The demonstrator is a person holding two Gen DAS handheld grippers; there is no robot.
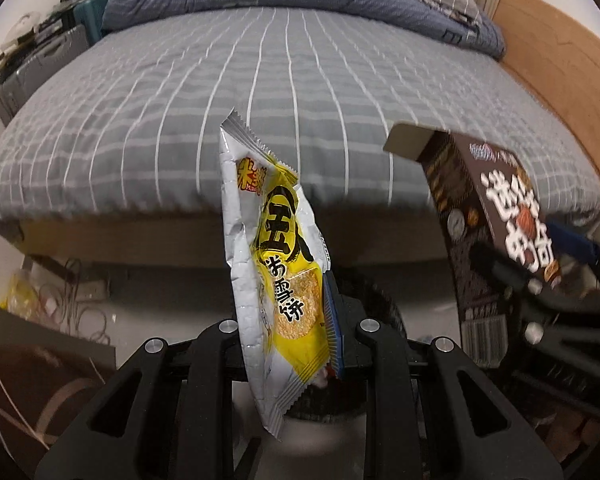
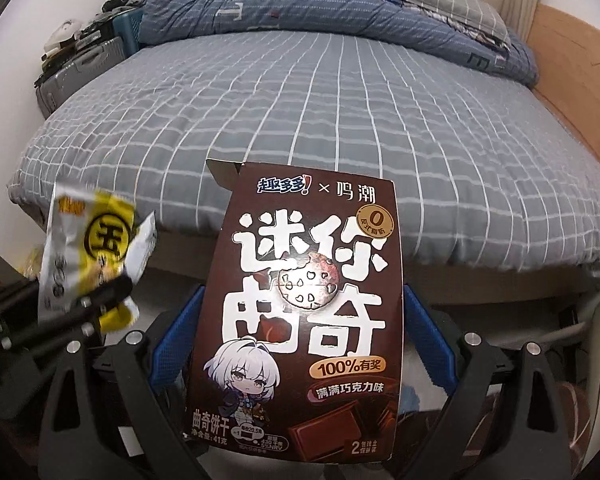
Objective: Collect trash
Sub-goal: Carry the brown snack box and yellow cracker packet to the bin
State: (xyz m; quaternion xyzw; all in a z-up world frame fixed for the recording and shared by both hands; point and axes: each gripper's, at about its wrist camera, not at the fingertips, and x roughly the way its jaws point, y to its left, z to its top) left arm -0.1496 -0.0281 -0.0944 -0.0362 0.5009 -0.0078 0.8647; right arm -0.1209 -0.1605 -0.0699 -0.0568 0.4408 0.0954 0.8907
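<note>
My left gripper (image 1: 292, 320) is shut on a yellow and white snack wrapper (image 1: 276, 264), which stands upright between the jaws; the wrapper also shows at the left of the right wrist view (image 2: 88, 256). My right gripper (image 2: 300, 328) is shut on a brown cookie box (image 2: 304, 312) with its top flap open; the blue fingers (image 2: 428, 336) press its two sides. The box also shows at the right of the left wrist view (image 1: 496, 232). Both grippers hang side by side in front of the bed's foot edge.
A bed with a grey checked sheet (image 1: 284, 100) fills the view ahead, with a blue quilt (image 2: 300, 12) and pillow at its far end. A grey suitcase (image 2: 76, 72) stands at the bed's left. A wooden board (image 1: 560, 72) runs along the right. Cables and a yellow bag (image 1: 24, 292) lie on the floor at left.
</note>
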